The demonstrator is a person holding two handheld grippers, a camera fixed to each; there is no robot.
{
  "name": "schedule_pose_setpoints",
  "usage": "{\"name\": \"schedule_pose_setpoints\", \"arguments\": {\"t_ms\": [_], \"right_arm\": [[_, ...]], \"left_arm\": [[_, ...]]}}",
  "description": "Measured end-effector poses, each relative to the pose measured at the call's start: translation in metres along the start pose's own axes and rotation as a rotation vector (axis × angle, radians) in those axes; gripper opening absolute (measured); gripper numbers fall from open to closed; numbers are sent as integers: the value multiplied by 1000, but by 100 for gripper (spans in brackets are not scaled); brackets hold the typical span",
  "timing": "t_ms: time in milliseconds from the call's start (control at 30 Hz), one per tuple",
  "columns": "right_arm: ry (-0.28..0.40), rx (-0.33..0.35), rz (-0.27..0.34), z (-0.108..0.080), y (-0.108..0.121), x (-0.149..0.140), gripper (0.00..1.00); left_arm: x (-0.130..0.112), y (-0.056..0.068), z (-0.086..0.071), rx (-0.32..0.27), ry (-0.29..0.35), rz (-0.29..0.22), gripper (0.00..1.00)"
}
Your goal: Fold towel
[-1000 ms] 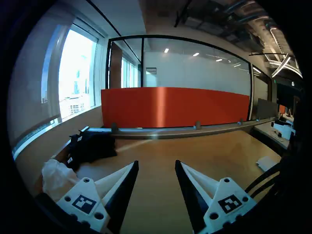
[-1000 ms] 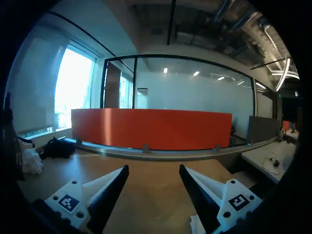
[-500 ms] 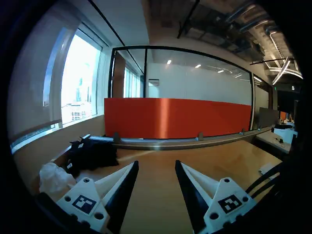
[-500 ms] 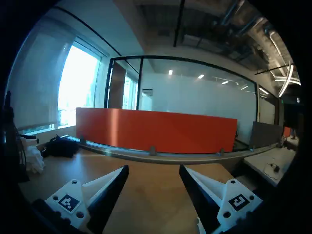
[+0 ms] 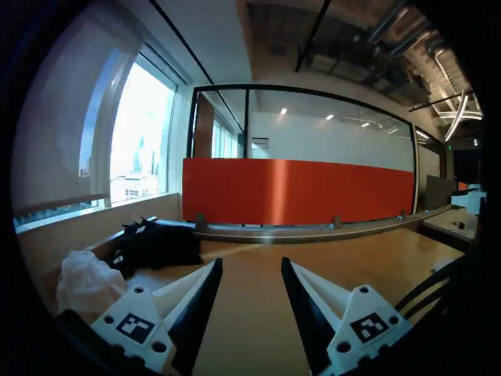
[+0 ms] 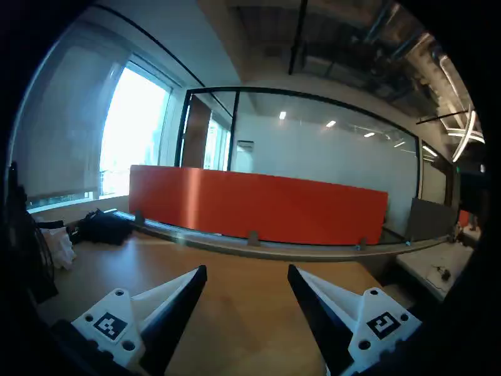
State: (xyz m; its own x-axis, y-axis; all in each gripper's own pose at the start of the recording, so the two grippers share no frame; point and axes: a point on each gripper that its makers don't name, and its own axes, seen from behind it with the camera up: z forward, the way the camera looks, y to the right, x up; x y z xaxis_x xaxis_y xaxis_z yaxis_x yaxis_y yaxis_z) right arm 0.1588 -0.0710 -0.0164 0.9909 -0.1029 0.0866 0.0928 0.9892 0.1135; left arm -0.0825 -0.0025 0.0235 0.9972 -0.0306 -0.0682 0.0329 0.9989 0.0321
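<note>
Towel (image 5: 87,283) crumpled left of left gripper (image 5: 250,260).

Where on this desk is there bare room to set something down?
Bare desk runs from the open left gripper and right gripper back to the orange divider. Crowded: the window-side corner, holding a black bundle and a crumpled white wad.
</note>
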Motion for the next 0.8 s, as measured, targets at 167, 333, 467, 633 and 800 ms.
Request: {"name": "schedule_pose_setpoints", "arguments": {"t_ms": [167, 333, 467, 633, 800], "right_arm": [[-8, -9, 23, 5, 2, -11, 100], [-10, -16, 40, 11, 2, -23, 100], [3, -16, 43, 14, 0, -28, 100], [15, -7, 45, 18, -4, -33, 100], [29, 2, 45, 21, -7, -34, 100]], "left_arm": [[-22, -12, 2, 18, 14, -7, 68], [-41, -19, 6, 22, 29, 1, 68], [-55, -21, 9, 21, 35, 11, 68], [-65, -22, 11, 22, 49, 16, 68], [-71, -23, 10, 25, 62, 25, 68]]}}
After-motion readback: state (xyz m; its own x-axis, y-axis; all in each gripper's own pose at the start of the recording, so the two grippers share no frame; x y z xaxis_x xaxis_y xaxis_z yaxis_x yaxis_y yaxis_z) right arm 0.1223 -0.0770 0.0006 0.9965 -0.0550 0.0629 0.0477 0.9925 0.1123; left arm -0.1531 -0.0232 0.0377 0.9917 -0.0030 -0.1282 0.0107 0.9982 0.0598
